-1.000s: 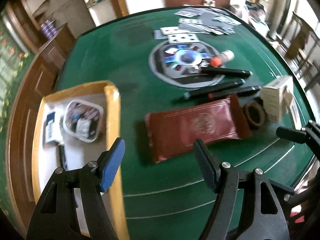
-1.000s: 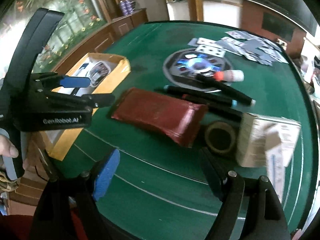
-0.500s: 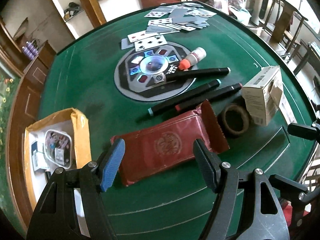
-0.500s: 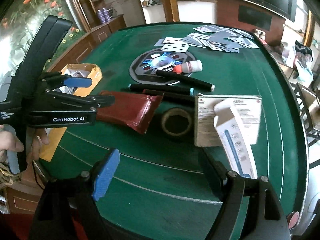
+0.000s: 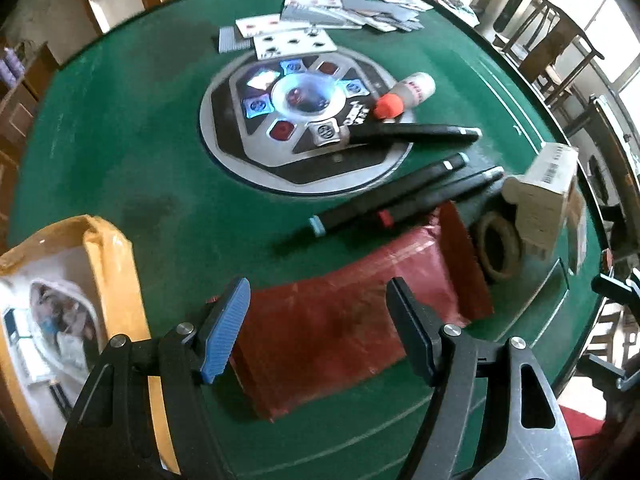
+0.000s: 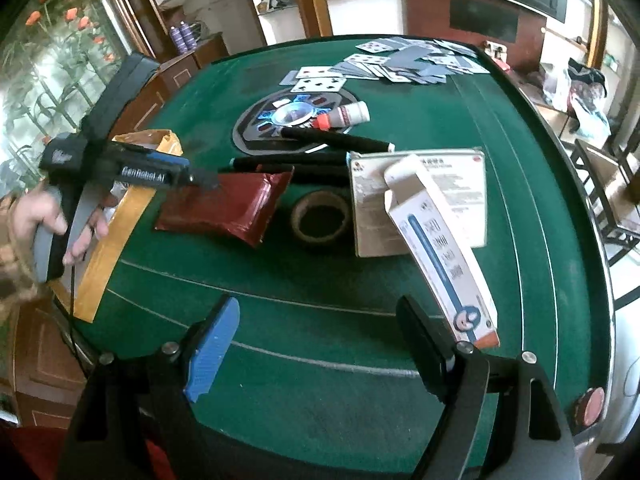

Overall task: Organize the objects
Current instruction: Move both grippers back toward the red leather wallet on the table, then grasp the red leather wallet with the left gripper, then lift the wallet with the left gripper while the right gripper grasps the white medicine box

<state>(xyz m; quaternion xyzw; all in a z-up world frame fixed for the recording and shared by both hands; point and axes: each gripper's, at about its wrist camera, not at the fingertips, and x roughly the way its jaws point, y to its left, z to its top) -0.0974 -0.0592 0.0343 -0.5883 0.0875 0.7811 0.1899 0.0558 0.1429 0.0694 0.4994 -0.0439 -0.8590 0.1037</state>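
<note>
Lying between the spread left claw [image 5: 318, 326] fingers: red pouch [image 5: 344, 320].

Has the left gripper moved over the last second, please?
Yes. In the right wrist view, the left gripper has advanced from beside the yellow box to over the red pouch, jaws open.

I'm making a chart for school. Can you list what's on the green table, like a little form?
table: green felt
left gripper: open, over the red packet
right gripper: open, empty
markers: three black ones
tape roll: beside the red packet
white box: flap open
playing cards: scattered, far side
yellow box: table's left edge
</note>
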